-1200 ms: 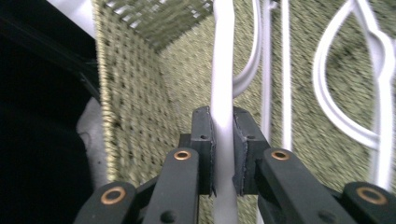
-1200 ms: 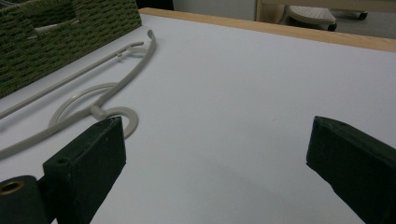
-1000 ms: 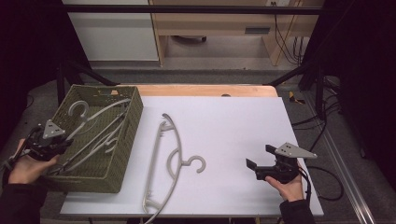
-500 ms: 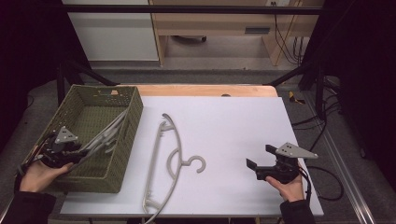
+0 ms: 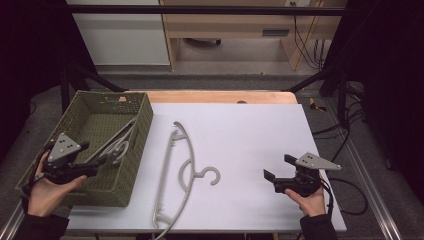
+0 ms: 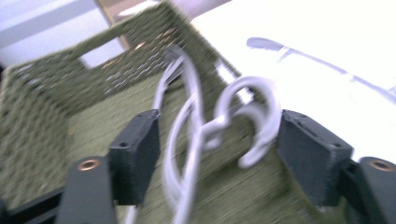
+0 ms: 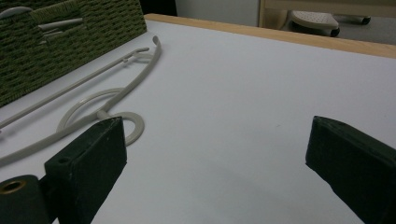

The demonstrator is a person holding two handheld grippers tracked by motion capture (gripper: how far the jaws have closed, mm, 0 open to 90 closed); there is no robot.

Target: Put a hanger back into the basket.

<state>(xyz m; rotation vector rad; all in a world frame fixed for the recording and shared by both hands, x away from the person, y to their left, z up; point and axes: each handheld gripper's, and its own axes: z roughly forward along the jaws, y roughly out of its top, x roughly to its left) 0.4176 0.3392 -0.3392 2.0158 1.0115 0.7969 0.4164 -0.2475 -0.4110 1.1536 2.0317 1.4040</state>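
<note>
Left gripper [image 5: 82,160]: jaws have just been opening and now stand apart over the green basket [image 5: 135,150]. The pale hangers [image 6: 205,130] lie in the basket between the pads, apparently untouched, though that view is blurred. Right gripper [image 5: 274,174]: jaws wide apart, holding nothing, low over the white table [image 5: 250,135]. A grey hanger [image 5: 182,170] lies flat on the table beside the basket.

**A dim room around a lit white table**

The white table [image 5: 250,135] has a wooden strip [image 5: 220,96] along its far edge. Beyond it stand a pale cabinet [image 5: 120,35] and a wooden bench [image 5: 240,30] (cables [image 5: 300,35] hang at its right end). Grey floor [image 5: 210,80], dark surroundings.
</note>
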